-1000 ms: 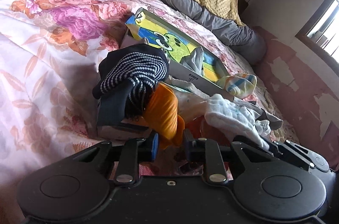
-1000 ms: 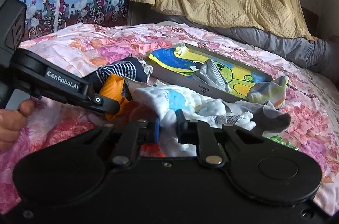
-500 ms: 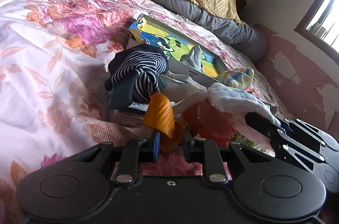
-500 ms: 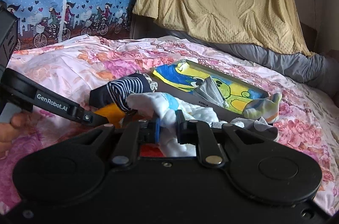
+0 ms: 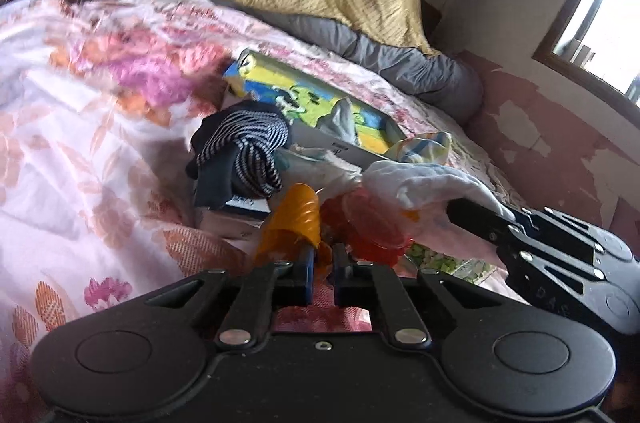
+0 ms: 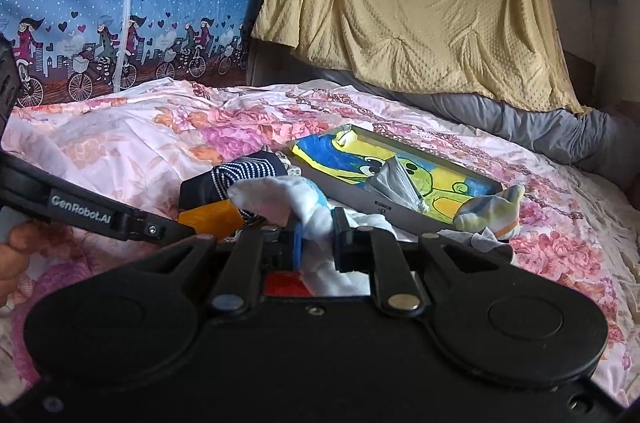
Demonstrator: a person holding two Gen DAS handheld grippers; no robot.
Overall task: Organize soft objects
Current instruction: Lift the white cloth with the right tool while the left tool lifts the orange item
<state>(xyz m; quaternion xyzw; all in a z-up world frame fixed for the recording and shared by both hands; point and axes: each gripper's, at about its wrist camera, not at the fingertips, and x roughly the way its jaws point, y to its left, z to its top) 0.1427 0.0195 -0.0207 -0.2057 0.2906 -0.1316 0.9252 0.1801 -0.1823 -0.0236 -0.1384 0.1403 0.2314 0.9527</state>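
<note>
My left gripper (image 5: 322, 259) has its jaws closing on the lower end of an orange cloth (image 5: 292, 219), which stands up from between the pads. In the right wrist view this gripper (image 6: 184, 229) comes in from the left with the orange cloth (image 6: 212, 219) at its tip. The right gripper (image 6: 316, 229) is shut on a white cloth with a blue patch (image 6: 280, 199). The left wrist view shows that gripper (image 5: 456, 211) at the right, with the white cloth (image 5: 424, 183) draped over its fingers. A navy-and-white striped garment (image 5: 244, 143) lies just behind.
A shallow box with a cartoon picture (image 6: 352, 159) lies on the flowered bedspread (image 6: 120, 143), holding a grey cloth (image 6: 392, 179). A pastel striped sock (image 6: 492, 211) rests at its near corner. A red translucent item (image 5: 368, 227) lies under the cloths. A hand (image 6: 16, 247) holds the left gripper.
The left gripper has drawn back from the pile, pulling the orange cloth clear of the striped garment, and its jaws have narrowed. The right gripper still holds the white cloth, now bunched higher.
</note>
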